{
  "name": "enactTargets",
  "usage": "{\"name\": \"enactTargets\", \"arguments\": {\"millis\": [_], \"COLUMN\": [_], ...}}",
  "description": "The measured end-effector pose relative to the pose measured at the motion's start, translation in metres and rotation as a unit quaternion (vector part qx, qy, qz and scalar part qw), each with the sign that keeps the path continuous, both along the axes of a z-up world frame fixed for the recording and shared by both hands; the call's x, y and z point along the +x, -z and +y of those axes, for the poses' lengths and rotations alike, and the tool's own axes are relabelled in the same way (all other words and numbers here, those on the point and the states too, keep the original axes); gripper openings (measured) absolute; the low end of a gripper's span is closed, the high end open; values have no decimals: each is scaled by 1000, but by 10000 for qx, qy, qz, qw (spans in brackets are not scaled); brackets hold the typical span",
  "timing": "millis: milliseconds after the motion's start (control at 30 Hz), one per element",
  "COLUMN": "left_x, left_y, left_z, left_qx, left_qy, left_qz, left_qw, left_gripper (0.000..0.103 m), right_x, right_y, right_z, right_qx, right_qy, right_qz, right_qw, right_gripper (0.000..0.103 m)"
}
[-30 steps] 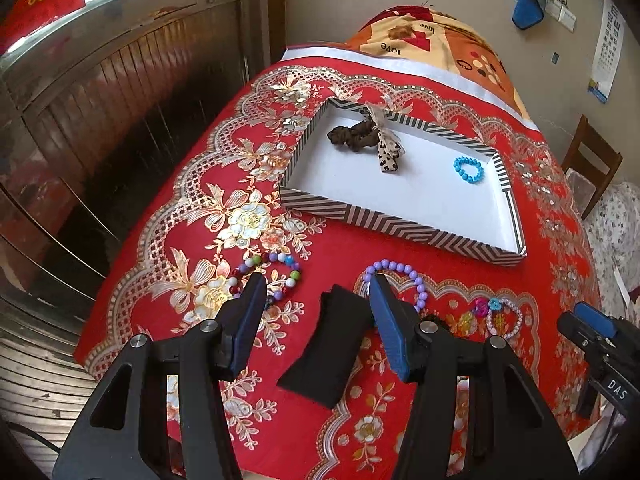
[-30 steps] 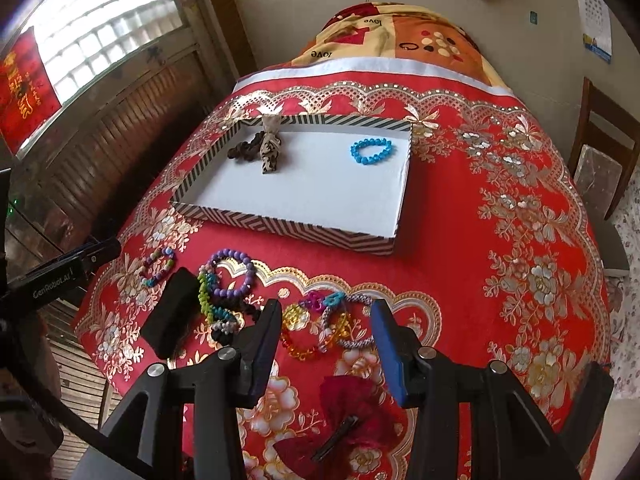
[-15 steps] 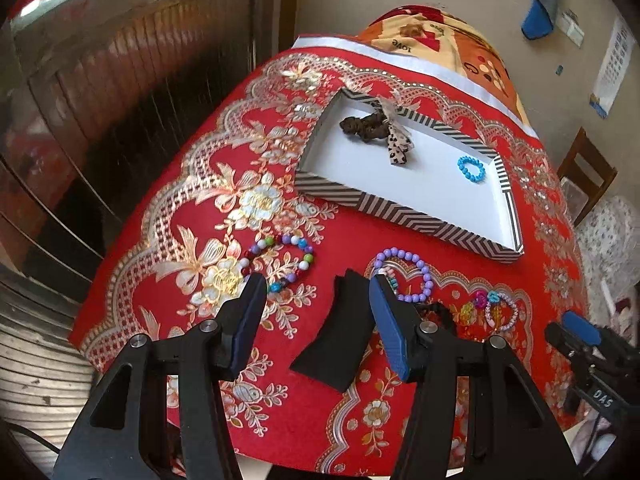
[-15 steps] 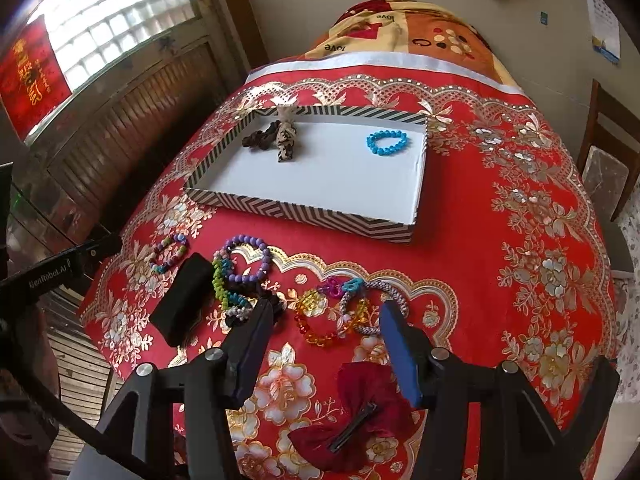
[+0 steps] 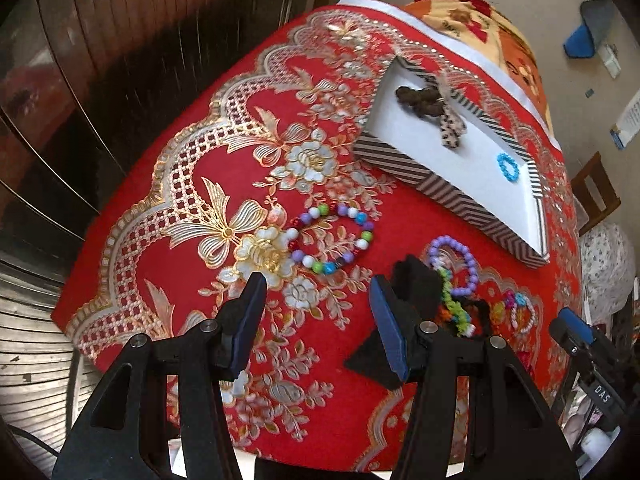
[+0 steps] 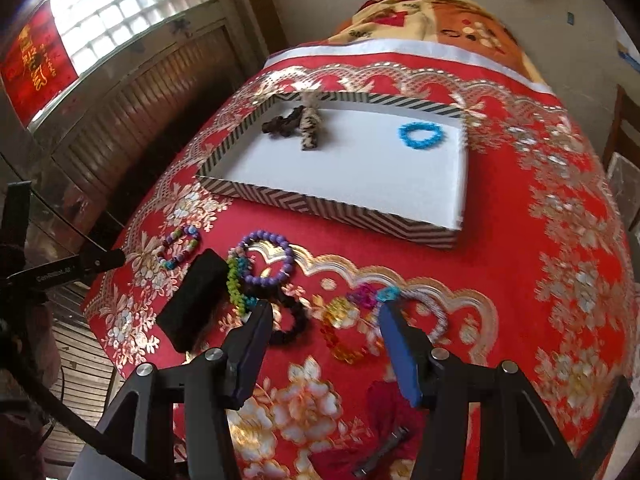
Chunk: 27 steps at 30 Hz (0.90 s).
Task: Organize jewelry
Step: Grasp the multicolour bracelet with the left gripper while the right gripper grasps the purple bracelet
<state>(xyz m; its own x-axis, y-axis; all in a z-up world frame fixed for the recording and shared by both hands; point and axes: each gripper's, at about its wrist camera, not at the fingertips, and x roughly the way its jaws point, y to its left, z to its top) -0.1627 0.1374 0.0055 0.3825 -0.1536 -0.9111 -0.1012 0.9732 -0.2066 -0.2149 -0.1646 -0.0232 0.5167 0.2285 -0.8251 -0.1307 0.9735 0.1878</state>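
Note:
My left gripper (image 5: 316, 284) is open and points down at the red cloth, just short of a multicolour bead bracelet (image 5: 362, 245). A black pouch (image 5: 416, 292) lies right of its right finger, beside a purple bracelet (image 5: 452, 240). My right gripper (image 6: 325, 312) is open and empty, hovering over a cluster: a black bracelet (image 6: 292, 326), an orange-yellow bracelet (image 6: 340, 336) and a white beaded one (image 6: 438, 320). The striped tray (image 6: 328, 208) holds a blue bracelet (image 6: 420, 136) and a brown hair tie (image 6: 280, 124).
A red hair bow with a clip (image 6: 384, 432) lies near the table's front edge, below my right gripper. The table edge drops off at the left towards a wooden door (image 5: 120, 40). A chair (image 5: 596, 192) stands at the right.
My left gripper moved left and lower, from over the black pouch to in front of the multicolour bracelet. The right gripper's jaws widened and it came closer to the bracelet cluster.

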Motion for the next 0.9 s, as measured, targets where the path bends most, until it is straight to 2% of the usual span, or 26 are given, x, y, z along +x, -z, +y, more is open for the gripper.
{"name": "enactTargets", "arguments": {"millis": [200, 400, 633, 667, 733, 800, 833, 867, 900], "left_x": [22, 43, 57, 58, 60, 60, 60, 61, 61], "left_y": [23, 45, 59, 60, 60, 60, 60, 60, 60], "left_z": [7, 3, -3, -5, -8, -12, -13, -14, -15], "left_qx": [141, 480, 730, 781, 831, 910, 979, 971, 912], "left_qy": [-121, -75, -34, -2, 71, 163, 207, 264, 292], "left_qz": [164, 289, 290, 272, 262, 169, 135, 80, 104], "left_qw": [9997, 9984, 9969, 9966, 9962, 9956, 9949, 9949, 9954], "left_gripper": [53, 53, 53, 53, 53, 38, 20, 14, 14], "right_x": [31, 65, 93, 95, 96, 97, 97, 97, 97], "right_y": [15, 41, 70, 72, 74, 75, 76, 76, 76], "right_z": [27, 53, 71, 71, 73, 77, 78, 79, 79], "right_qx": [67, -125, -500, -500, -555, -696, -750, -788, -804], "right_qy": [-393, -707, -904, -925, -977, -1024, -1032, -1044, -1061], "right_qz": [47, 217, 417, 437, 355, 283, 240, 212, 196], "right_qw": [9992, 9972, 9938, 9935, 9930, 9919, 9915, 9912, 9909], "right_gripper": [53, 53, 41, 36, 32, 22, 18, 10, 9]}}
